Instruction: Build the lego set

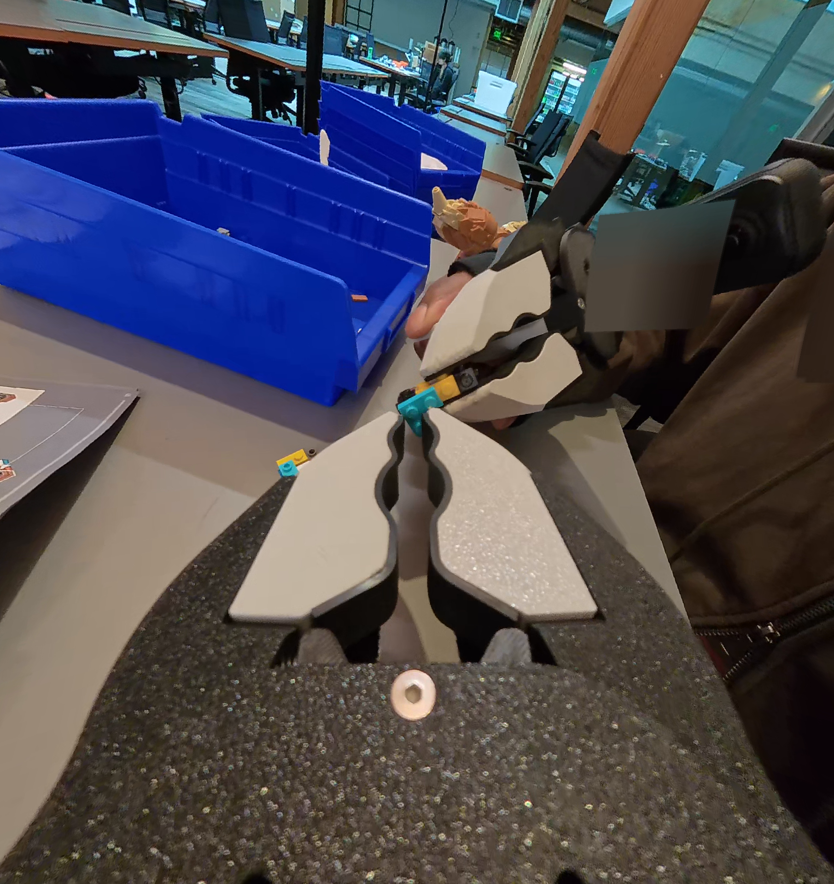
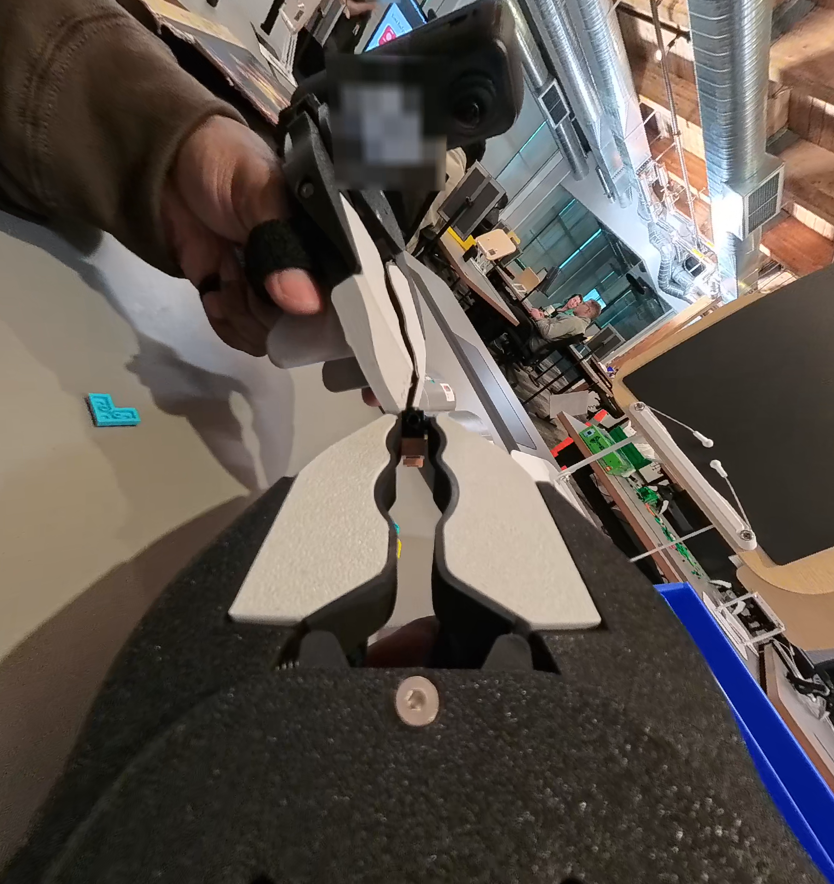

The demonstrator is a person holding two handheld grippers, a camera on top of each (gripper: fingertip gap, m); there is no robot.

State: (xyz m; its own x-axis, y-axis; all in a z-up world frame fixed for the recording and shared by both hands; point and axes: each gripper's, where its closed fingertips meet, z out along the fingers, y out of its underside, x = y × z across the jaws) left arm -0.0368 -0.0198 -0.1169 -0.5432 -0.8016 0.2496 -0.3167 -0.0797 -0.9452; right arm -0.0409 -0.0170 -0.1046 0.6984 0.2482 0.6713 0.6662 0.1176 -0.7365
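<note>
Two grippers meet tip to tip: left gripper (image 1: 412, 421) pinches the teal plate (image 1: 417, 405), right gripper (image 2: 412, 425) clamps the small lego assembly (image 1: 448, 388); bare table (image 1: 190, 478) left of the fingers.

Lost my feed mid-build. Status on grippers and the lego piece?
Left hand-held gripper shut on teal piece. Right hand-held gripper shut on small yellow-black assembly; the two meet. Loose bricks below, nothing blocking.
</note>
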